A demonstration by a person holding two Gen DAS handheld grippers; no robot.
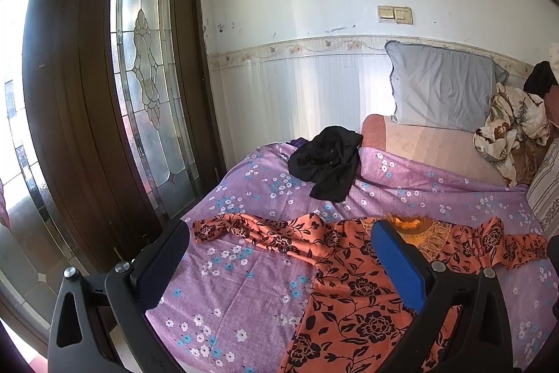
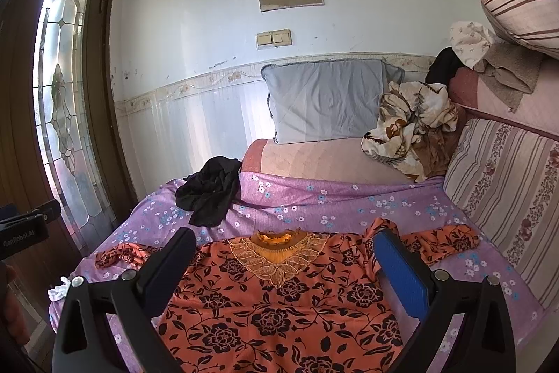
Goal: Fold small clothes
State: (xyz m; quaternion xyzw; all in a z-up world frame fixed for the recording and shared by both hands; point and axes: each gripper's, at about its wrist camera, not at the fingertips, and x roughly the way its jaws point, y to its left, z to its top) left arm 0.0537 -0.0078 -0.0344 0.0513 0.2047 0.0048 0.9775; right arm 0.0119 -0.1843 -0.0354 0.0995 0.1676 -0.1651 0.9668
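Orange floral top (image 2: 279, 313) spread flat on a bed's purple flowered sheet (image 1: 244, 296), black garment (image 1: 326, 161) crumpled beyond (near a grey pillow (image 2: 328, 100)), white wall, glazed wooden door (image 1: 146, 76) at left, left gripper (image 1: 283, 254) and right gripper (image 2: 286, 264) above the top, jaws released, empty.

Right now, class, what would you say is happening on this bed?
A person is holding a two-finger gripper in each hand above an orange floral top that lies spread flat, front up, on the purple flowered sheet. The left gripper and right gripper both have their jaws open and hold nothing. The sleeves lie out to the sides, so folding has not started. A crumpled black garment waits further back, near the grey pillow.
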